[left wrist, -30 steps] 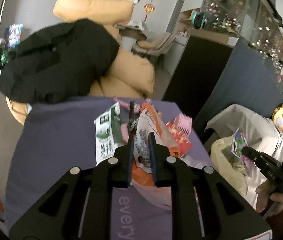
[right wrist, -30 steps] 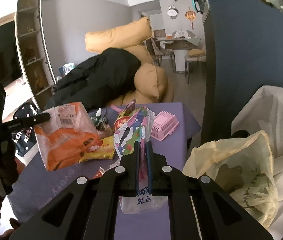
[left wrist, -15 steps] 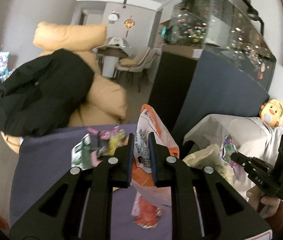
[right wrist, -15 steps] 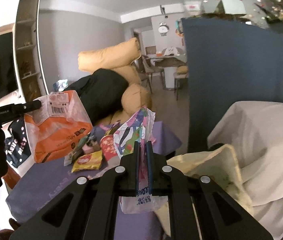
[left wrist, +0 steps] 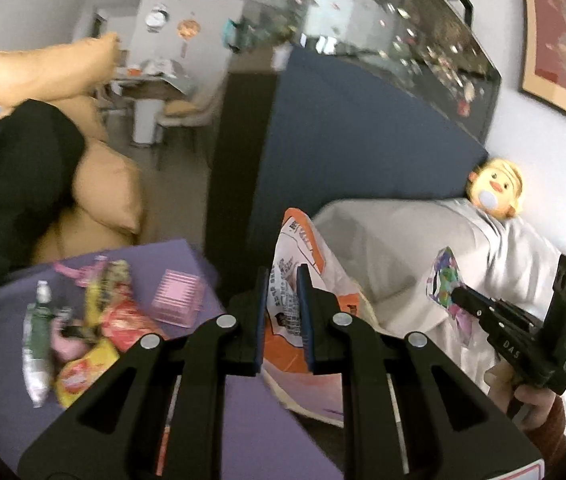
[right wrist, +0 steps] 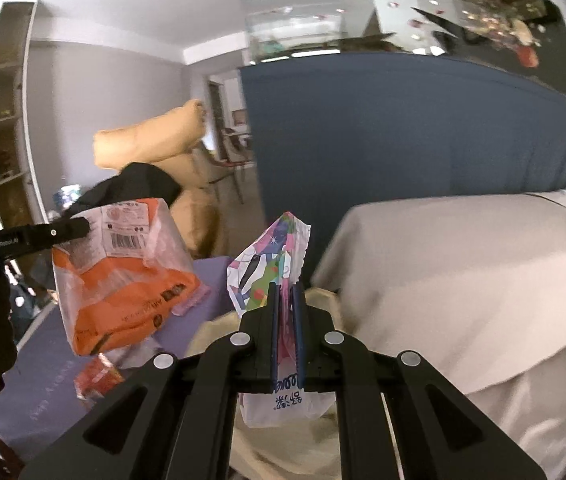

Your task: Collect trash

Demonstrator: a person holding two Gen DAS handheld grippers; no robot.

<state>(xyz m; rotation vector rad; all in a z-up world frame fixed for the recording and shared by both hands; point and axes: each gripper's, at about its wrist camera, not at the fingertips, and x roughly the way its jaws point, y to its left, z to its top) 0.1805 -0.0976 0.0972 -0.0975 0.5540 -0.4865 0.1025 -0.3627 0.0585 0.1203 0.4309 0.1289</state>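
My left gripper (left wrist: 283,280) is shut on an orange-and-white snack bag (left wrist: 301,240), held up past the right edge of the purple table (left wrist: 131,256). From the right wrist view that orange bag (right wrist: 123,280) hangs from the left gripper (right wrist: 79,227). My right gripper (right wrist: 286,292) is shut on a colourful printed wrapper (right wrist: 271,252). It hangs over a cream plastic bag (right wrist: 211,332) beside the white-covered sofa (right wrist: 463,272). In the left wrist view the right gripper (left wrist: 457,294) holds that colourful wrapper (left wrist: 445,276) in front of the sofa.
Several wrappers (left wrist: 95,332) and a pink slatted basket (left wrist: 181,298) lie on the purple table. A dark blue panel (left wrist: 355,128) under a fish tank stands behind. Orange cushions (left wrist: 103,184) with a black jacket (left wrist: 11,184) are at left. A yellow plush toy (left wrist: 495,188) sits on the sofa.
Both grippers have swung right and a little up, away from over the table toward the white sofa and cream bag, each still holding its wrapper. The table's trash has slid left in view.
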